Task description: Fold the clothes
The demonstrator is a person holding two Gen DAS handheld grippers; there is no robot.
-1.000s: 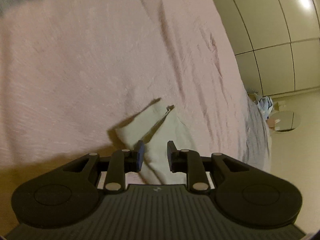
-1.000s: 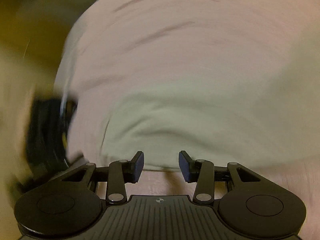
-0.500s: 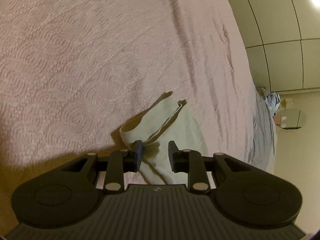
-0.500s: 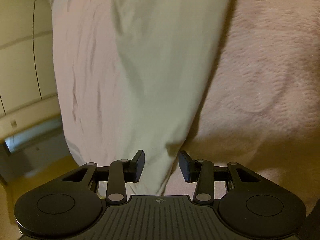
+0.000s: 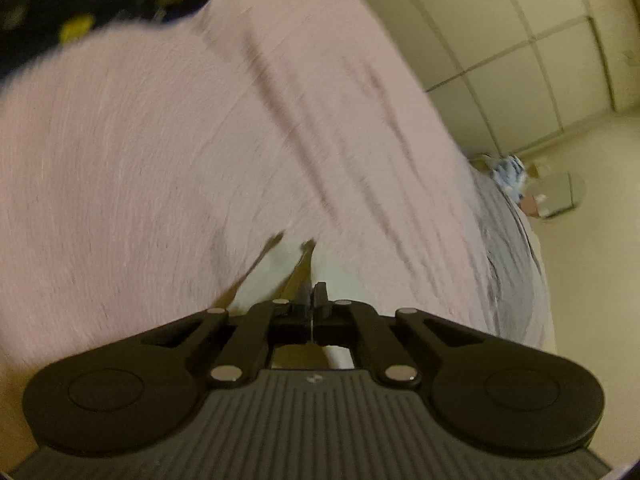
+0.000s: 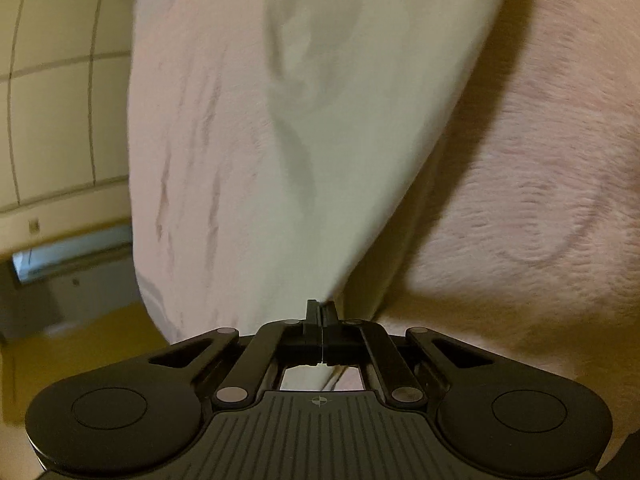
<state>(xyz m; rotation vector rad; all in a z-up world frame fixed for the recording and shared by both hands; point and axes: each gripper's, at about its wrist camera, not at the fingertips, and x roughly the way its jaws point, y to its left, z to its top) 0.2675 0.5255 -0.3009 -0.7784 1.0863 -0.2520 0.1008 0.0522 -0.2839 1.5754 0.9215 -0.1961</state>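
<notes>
A pale cream garment point(image 6: 340, 100) lies on a pink textured bedspread point(image 6: 540, 180). In the right wrist view it stretches away from my right gripper point(image 6: 321, 307), which is shut on its near corner, the cloth lifted off the bed with a shadow under its right edge. In the left wrist view another end of the cream garment point(image 5: 276, 276) bunches just ahead of my left gripper point(image 5: 314, 294), which is shut on a fold of it. That view is blurred by motion.
The pink bedspread point(image 5: 160, 140) fills most of the left wrist view. Its right edge drops to a beige floor point(image 5: 592, 260) with a small heap of items point(image 5: 516, 172). Panelled wardrobe doors point(image 5: 520, 40) stand behind. A dark patterned object point(image 5: 80, 0) sits far left.
Both grippers have closed on the cream garment; half a second ago both stood open around it. The left wrist view has swung and blurred; the right corner of the cloth is lifted.
</notes>
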